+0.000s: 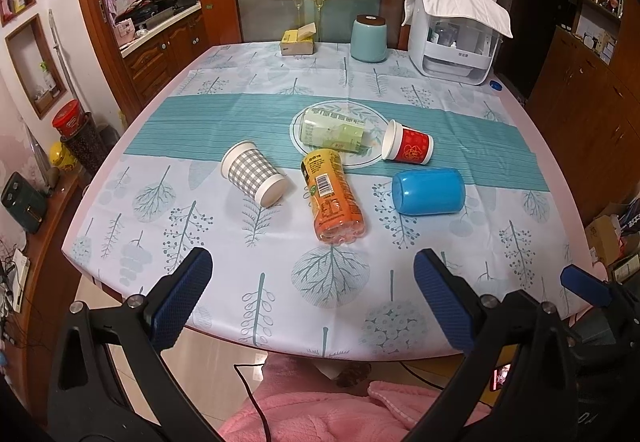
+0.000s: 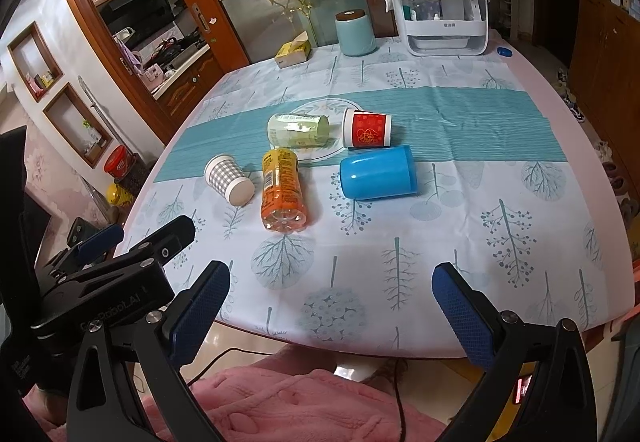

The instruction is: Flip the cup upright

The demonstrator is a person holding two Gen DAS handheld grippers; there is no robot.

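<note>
Three cups lie on their sides mid-table: a grey checked paper cup (image 1: 253, 173) (image 2: 229, 178), a red and white paper cup (image 1: 408, 143) (image 2: 367, 128) and a blue plastic cup (image 1: 428, 191) (image 2: 378, 172). My left gripper (image 1: 312, 298) is open and empty above the table's near edge, well short of the cups. My right gripper (image 2: 330, 312) is open and empty, also at the near edge. The left gripper's body also shows at the left of the right wrist view (image 2: 132, 262).
An orange bottle (image 1: 332, 196) (image 2: 282, 190) lies between the checked and blue cups. A pale green bottle (image 1: 332, 128) (image 2: 298, 129) lies on a round mat (image 1: 376, 154). At the far edge stand a teal canister (image 1: 369, 39), a tissue box (image 1: 298, 40) and a white covered appliance (image 1: 454, 38).
</note>
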